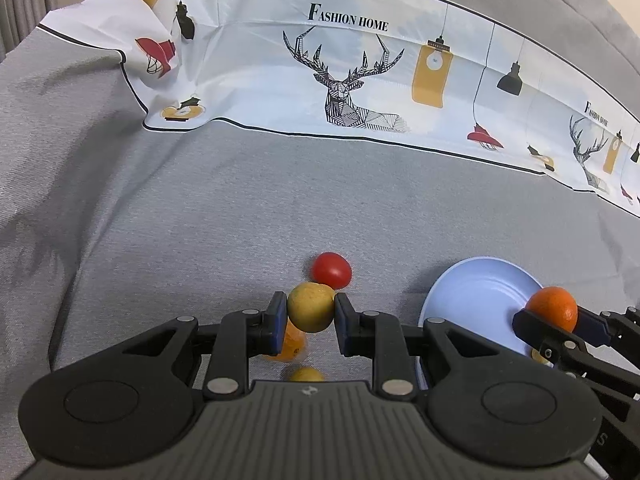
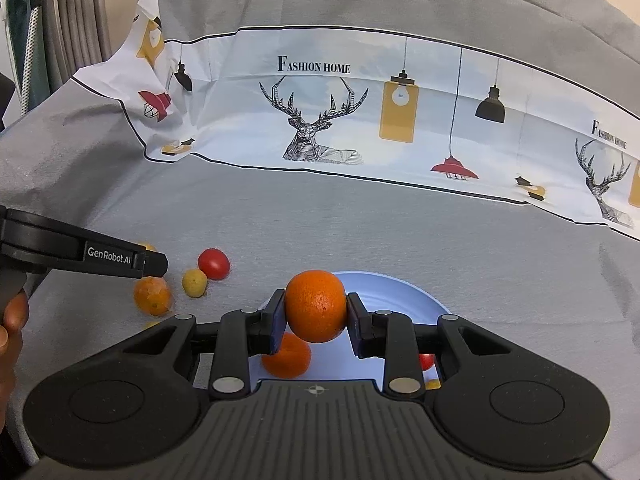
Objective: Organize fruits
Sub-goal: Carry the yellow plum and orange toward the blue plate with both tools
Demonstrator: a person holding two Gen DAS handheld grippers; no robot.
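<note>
Left gripper (image 1: 311,314): closed narrow on a small yellow fruit (image 1: 311,307), which is pinched at its sides between the two blue-padded fingers (image 1: 278,320) and carried above the cloth. From the right wrist view only the gripper's black side bar, marked "GenRobot.AI", is seen at the left edge (image 2: 152,266), with part of a hand (image 2: 14,316) behind it.

Right gripper (image 2: 316,312): closed on an orange (image 2: 316,306), which is clamped between the pads and held above the near part of the plate (image 2: 400,292). In the left wrist view the same orange (image 1: 554,307) is seen at the plate's right rim (image 1: 472,280), gripped from the right.

Plate: pale blue, round, shallow, laid on the grey cloth (image 2: 360,232). Within it, under the right gripper, a second orange (image 2: 289,358) is seen; a red fruit (image 2: 426,361) and a bit of something yellow, mostly hidden by the fingers, are seen at the right.

Loose on the cloth, left of the plate:
- a tomato (image 1: 331,270), just beyond the left gripper's tips;
- an orange-coloured fruit (image 2: 152,295), blurred, below the left gripper;
- a yellow fruit (image 1: 306,375), largely hidden by the left gripper body.

Beyond: a white printed sheet (image 1: 352,80) with deer, lamps and the words "FASHION HOME", lying across the far part of the cloth.
</note>
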